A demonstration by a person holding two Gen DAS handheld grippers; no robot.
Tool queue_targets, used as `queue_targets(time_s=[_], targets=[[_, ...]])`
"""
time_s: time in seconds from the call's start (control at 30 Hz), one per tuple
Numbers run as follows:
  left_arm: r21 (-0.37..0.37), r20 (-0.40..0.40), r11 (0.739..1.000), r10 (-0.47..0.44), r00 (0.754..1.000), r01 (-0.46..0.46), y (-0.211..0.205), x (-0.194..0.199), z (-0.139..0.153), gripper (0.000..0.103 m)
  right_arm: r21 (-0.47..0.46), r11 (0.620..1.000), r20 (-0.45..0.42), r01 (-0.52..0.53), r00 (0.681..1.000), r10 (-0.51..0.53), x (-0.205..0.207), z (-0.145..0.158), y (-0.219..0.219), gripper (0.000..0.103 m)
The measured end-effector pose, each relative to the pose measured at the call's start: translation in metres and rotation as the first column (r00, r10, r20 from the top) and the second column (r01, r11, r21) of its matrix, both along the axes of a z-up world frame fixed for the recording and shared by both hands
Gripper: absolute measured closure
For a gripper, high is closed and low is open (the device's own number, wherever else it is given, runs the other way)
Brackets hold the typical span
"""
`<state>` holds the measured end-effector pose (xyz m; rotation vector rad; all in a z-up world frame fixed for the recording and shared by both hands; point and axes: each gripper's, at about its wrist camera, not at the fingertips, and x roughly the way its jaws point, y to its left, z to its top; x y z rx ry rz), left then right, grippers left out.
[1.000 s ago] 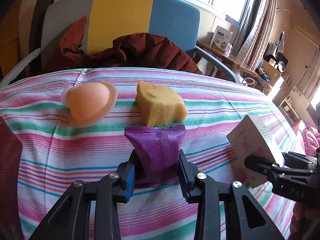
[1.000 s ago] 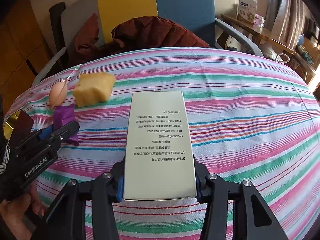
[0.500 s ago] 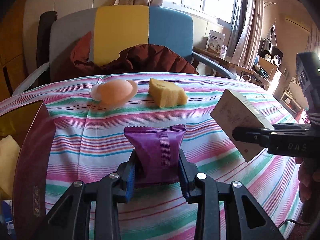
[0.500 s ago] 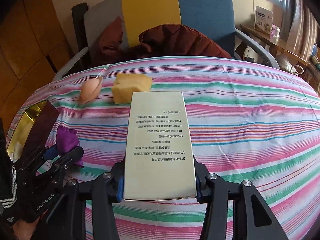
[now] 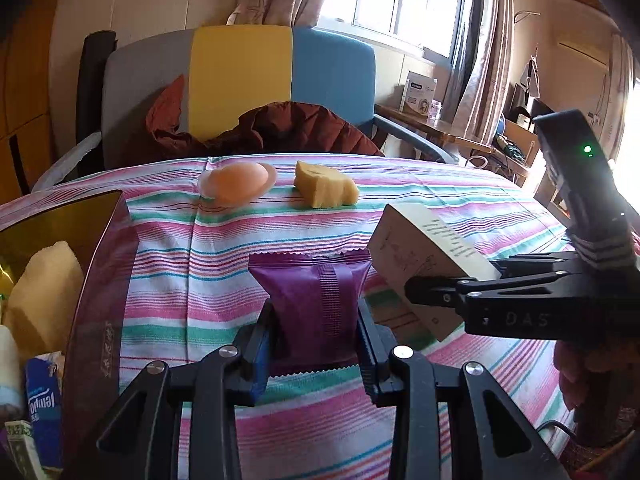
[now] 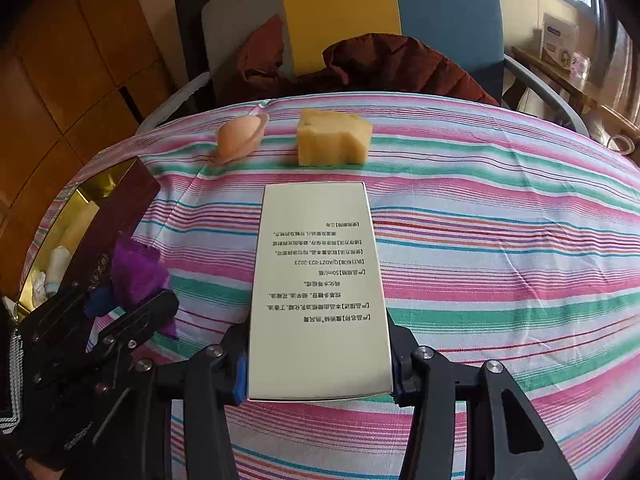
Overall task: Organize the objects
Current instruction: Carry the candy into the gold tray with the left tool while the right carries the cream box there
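Observation:
My left gripper is shut on a purple snack packet and holds it above the striped tablecloth. The packet also shows in the right wrist view. My right gripper is shut on a pale carton with printed text, held just right of the packet; the carton also shows in the left wrist view. A dark red box with a gold inside stands at the left and holds a yellow sponge and other items. The box also shows in the right wrist view.
An orange planet-shaped toy and a yellow sponge block lie at the table's far edge. A chair with a dark red jacket stands behind the table. A tissue pack sits in the box.
Both grippers have drawn back from the table's far edge and shifted left with their loads. The dark red box has come into view at the left, and the carton is closer to the packet.

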<state>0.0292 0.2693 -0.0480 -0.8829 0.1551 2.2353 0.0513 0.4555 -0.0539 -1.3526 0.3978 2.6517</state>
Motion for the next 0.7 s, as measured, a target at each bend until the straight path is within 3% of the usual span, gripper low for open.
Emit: queue_targets(time_s=[0.43, 0.7], targets=[[0.142, 0.042, 0.989, 0.044, 0.998, -0.049, -0.071, 0.010, 0.037, 0.067, 0.030, 0.999, -0.006, -0.043, 0.999, 0.043, 0.002, -0.001, -0.014, 0.053], [0.200, 0.059, 0.958, 0.199, 0.978, -0.207, -0.143, -0.006, 0.052, 0.067, 0.046, 0.997, -0.022, -0.070, 0.997, 0.071, 0.004, 0.001, -0.024, 0.053]])
